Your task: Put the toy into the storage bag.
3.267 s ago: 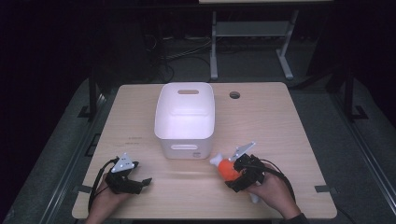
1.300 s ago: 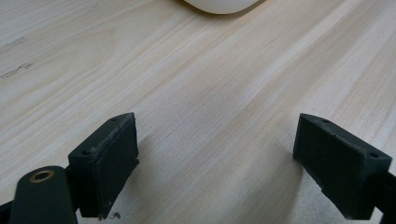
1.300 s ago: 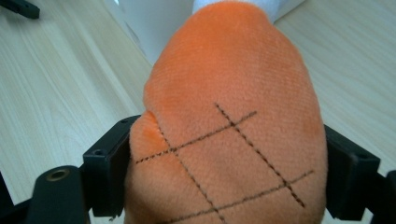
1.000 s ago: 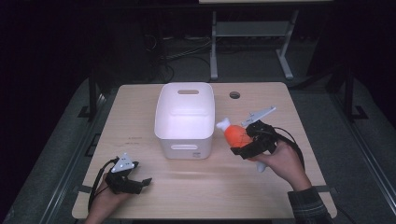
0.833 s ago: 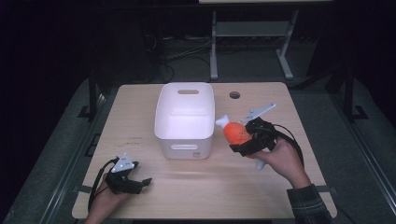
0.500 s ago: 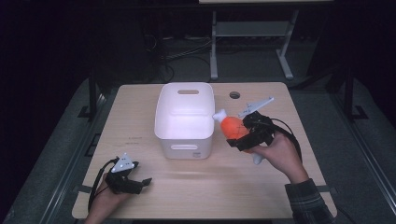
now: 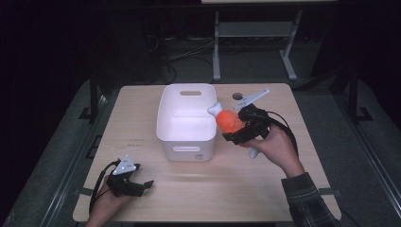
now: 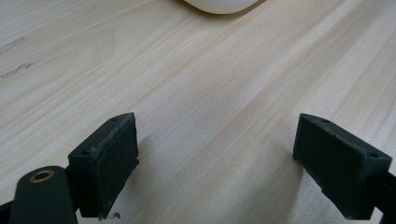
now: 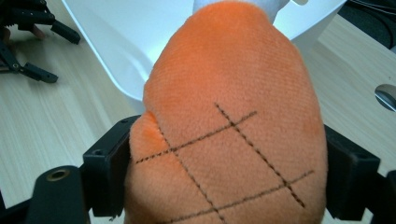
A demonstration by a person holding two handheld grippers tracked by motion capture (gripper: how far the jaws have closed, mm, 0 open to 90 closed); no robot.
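step: carry-to-bin, likely | right gripper (image 7: 235, 128) clamps orange plush toy with stitched grid (image 9: 224, 135) at white plastic bin (image 7: 187, 142) rim | left gripper (image 8: 229, 163) wide open, holding nothing, on wooden table (image 7: 142, 118) | next: move over bin, release

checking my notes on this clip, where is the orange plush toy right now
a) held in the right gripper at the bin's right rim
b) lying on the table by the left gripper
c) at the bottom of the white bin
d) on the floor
a: the orange plush toy is clamped between the jaws of the right gripper, held up at the right rim of the white bin, while the left gripper rests open on the table.
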